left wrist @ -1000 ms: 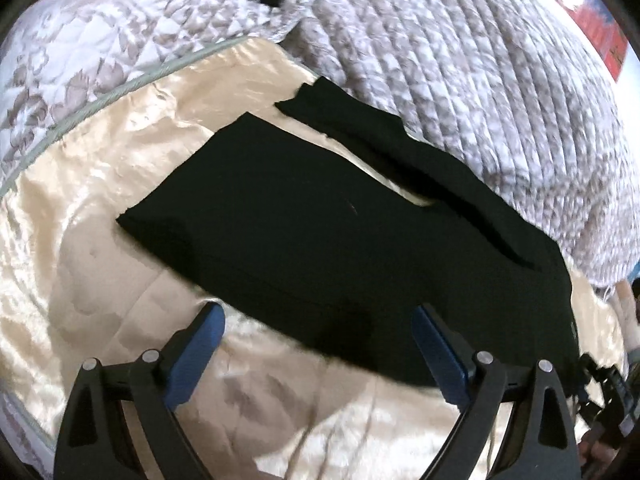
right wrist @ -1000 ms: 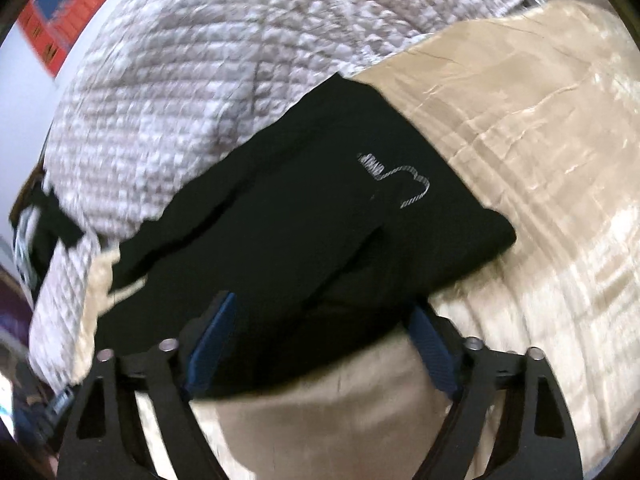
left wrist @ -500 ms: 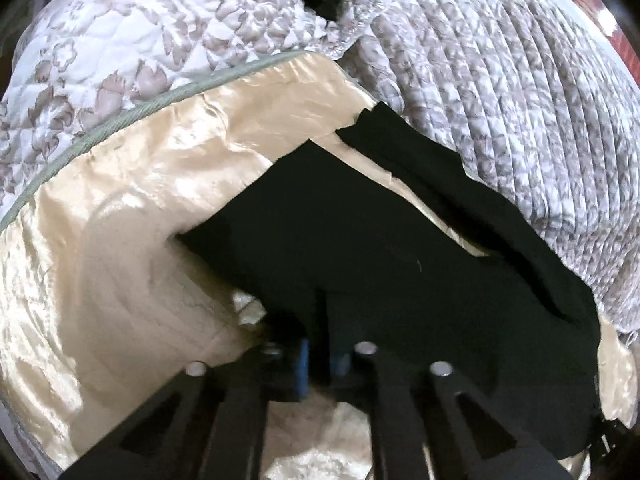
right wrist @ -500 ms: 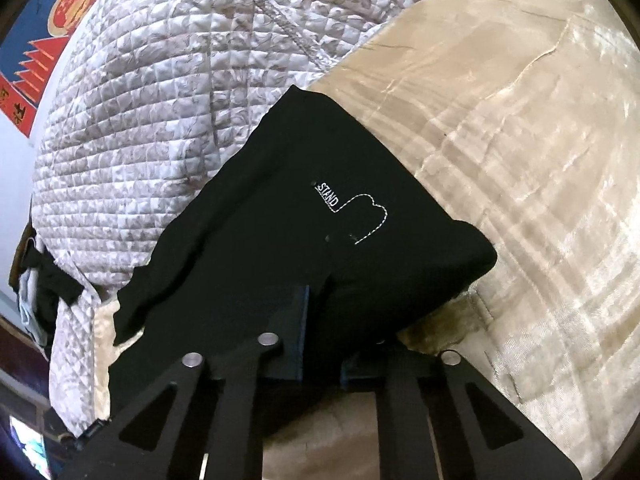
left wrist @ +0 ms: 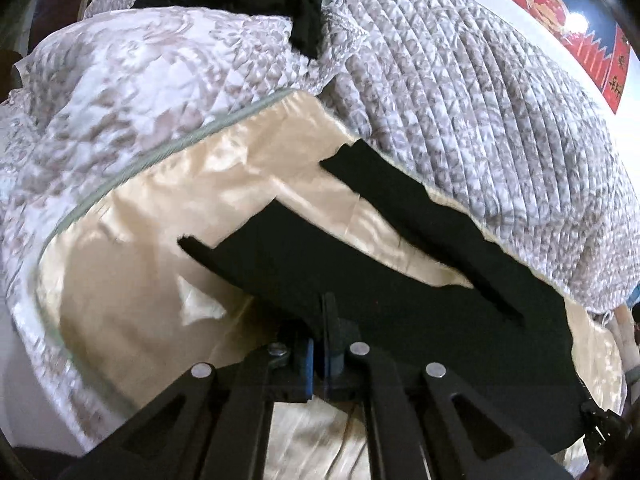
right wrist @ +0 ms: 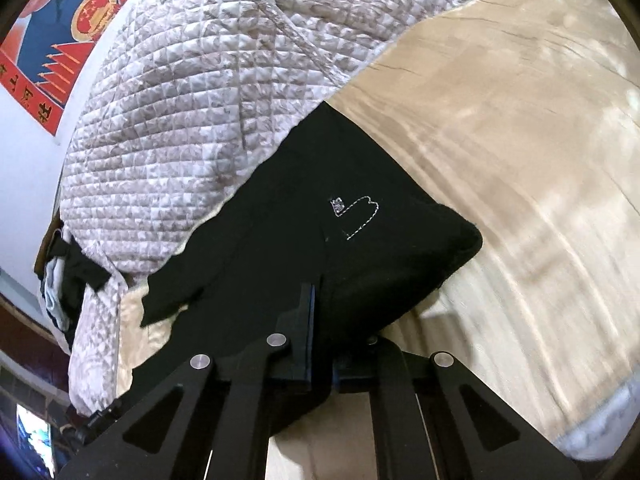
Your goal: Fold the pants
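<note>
Occlusions and unreadable regions, both wrist views

Black pants [left wrist: 400, 300] fabric covers the left gripper [left wrist: 320, 336] fingertips; the right gripper [right wrist: 320, 320] tips are likewise buried. Small stitched lettering [right wrist: 338, 206] on pants unreadable. Wall poster [right wrist: 52, 56] cut by frame edge. Satin cover [right wrist: 540, 260] motion-blurred.

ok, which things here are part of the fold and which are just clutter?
In the job:
- black pants, near edge pinched by both grippers
- left gripper, shut on the fabric
- right gripper, shut on the fabric
- cream satin cover, the surface under the pants

Lying about:
- quilted bedspread
- dark garment on the quilt
- red and blue poster
</note>
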A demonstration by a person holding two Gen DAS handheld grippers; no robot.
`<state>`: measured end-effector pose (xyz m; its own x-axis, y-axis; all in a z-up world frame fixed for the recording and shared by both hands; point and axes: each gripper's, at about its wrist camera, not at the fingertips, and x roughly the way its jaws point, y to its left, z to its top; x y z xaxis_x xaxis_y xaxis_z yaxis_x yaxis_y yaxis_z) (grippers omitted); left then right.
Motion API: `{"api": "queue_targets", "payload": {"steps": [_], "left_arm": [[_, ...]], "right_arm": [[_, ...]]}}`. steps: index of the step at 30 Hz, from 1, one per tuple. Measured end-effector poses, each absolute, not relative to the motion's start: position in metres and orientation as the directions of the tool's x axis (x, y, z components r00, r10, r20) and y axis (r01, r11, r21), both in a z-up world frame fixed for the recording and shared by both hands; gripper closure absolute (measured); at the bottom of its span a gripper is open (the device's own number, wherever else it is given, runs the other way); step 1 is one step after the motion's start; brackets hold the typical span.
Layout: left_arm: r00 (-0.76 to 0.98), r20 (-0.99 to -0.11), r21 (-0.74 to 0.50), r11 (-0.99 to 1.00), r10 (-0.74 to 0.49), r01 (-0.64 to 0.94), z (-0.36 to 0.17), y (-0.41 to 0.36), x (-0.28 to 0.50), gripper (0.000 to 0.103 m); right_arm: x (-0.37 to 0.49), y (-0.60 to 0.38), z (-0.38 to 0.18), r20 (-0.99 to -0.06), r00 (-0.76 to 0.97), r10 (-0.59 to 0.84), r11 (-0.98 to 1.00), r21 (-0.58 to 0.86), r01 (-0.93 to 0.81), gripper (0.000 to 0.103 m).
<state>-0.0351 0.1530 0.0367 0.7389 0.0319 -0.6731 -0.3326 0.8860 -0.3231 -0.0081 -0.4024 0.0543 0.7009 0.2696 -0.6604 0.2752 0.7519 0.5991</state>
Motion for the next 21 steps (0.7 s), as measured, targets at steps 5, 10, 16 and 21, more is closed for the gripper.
{"api": "queue_targets", "payload": {"steps": [5,10,16,21], "left_arm": [[0.681,-0.731,-0.268,0.899,0.044,-0.346,0.018,0.148,-0.043,0.099],[0.642,-0.76,-0.229,0.883,0.101,-0.409,0.015,0.154,-0.053,0.093],[0.633,-0.736,-0.165,0.843,0.239,-0.511,0.031,0.165,-0.074,0.093],[0.688,-0.679,-0.124,0.884,0.256,-0.451,0.053,0.145,-0.066,0.087]], "right_arm": [[-0.035,-0.41,0.038,-0.697,0.671,0.253,0.749,0.58,0.32,0.098],[-0.037,-0.414,0.03,-0.721,0.642,0.261,0.752,0.569,0.333,0.092],[-0.069,-0.426,0.054,-0.735,0.672,0.092,0.789,0.465,0.401,0.065],[-0.075,-0.419,0.085,-0.69,0.721,-0.062,0.847,0.346,0.404,0.065]]}}
